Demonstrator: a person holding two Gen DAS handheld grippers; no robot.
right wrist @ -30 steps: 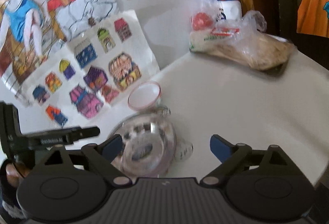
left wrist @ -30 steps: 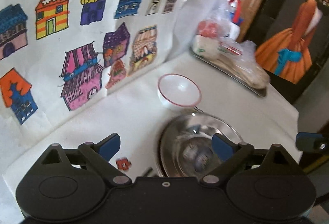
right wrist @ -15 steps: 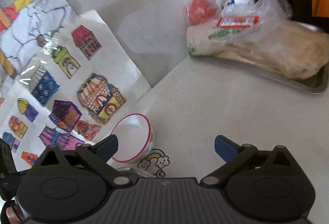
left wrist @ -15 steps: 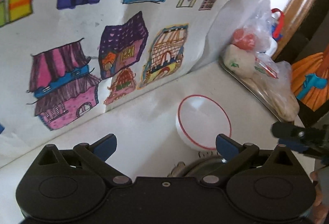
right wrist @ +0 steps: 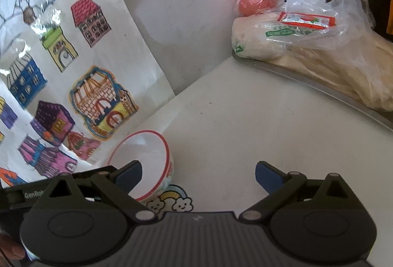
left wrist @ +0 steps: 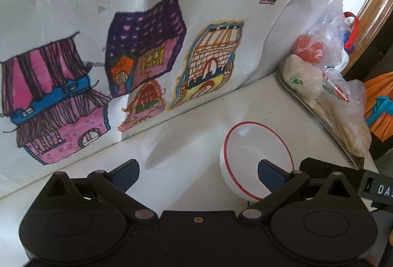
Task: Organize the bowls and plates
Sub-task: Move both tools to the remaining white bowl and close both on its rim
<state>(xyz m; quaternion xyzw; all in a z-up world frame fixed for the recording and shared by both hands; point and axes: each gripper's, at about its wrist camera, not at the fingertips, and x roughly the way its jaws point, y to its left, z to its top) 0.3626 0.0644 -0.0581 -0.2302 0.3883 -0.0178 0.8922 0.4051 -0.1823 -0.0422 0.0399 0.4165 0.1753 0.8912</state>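
Note:
A small white bowl with a red rim (left wrist: 255, 154) stands on the white table near the paper backdrop. It also shows in the right wrist view (right wrist: 145, 161). My left gripper (left wrist: 199, 171) is open and empty, with its right fingertip (left wrist: 270, 173) in front of the bowl. My right gripper (right wrist: 199, 173) is open and empty, with its left fingertip (right wrist: 130, 173) over the bowl's near side. The steel plate seen earlier is hidden below both grippers.
A paper sheet with coloured house drawings (left wrist: 147, 58) leans on the wall at the left. A metal tray (right wrist: 319, 92) with plastic-bagged food (right wrist: 307, 33) stands at the back right. A rainbow-and-cloud sticker (right wrist: 172, 200) lies on the table by the bowl.
Both grippers have moved forward toward the red-rimmed bowl. The steel plate has dropped out of view beneath them. Both stay open.

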